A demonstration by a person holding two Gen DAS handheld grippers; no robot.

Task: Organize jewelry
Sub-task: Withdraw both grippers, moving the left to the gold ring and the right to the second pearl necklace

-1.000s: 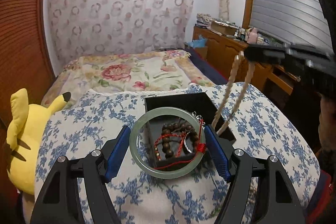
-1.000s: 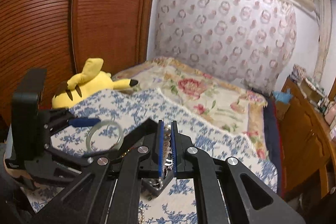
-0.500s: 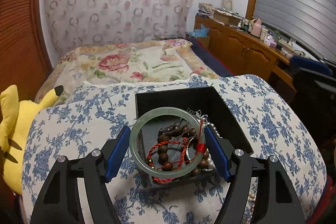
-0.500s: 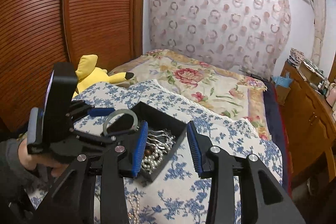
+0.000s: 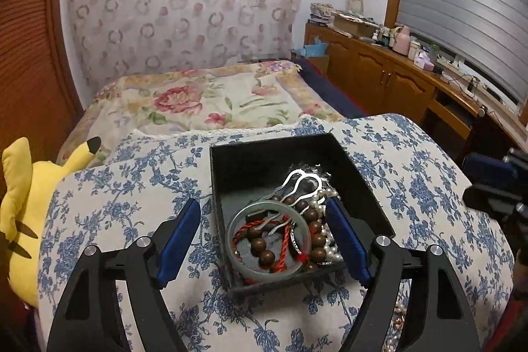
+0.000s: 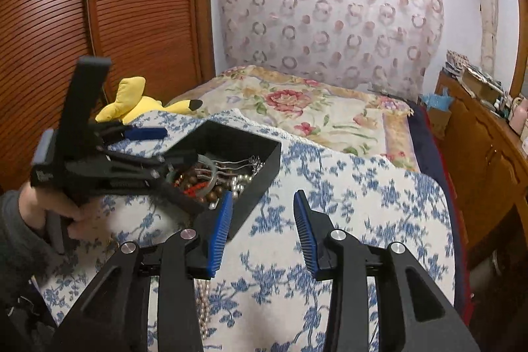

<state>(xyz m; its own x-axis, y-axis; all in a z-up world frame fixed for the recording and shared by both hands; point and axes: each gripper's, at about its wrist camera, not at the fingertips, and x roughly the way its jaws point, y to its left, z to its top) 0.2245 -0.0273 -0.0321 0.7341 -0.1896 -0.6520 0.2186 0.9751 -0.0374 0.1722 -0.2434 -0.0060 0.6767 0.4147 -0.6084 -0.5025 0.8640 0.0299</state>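
The jade bangle (image 5: 268,241) is seen lying inside the black jewelry box (image 5: 363,183), at the box's near end, on top of a wooden bead bracelet (image 5: 312,230) and a red cord (image 5: 260,228). Deeper in the box, a silver hairpin (image 5: 302,182) and a strand of pearls (image 5: 325,244) are heaped against the right wall. The left gripper (image 5: 267,233) is held over the box's near end with its fingers (image 5: 180,235) spread wide to either side of the bangle, and nothing is gripped between them. The right gripper (image 6: 260,230) is held to the right of the box, over the blue floral cloth (image 6: 363,203), with its fingers parted and empty.

The step in hand is judged to be the placing of the bangle, which appears complete, since the bangle rests free in the box. A pearl necklace (image 6: 203,302) is seen on the cloth in front of the box, just below the right gripper, so it is judged to be outstanding. The next move would call for the right gripper to be lowered over that strand and closed gently, with care that the loose beads are not dragged off the cloth's edge.

No brand, label or writing can be read on the box or the jewelry; a small mark on the left gripper's body is too blurred to be made out.
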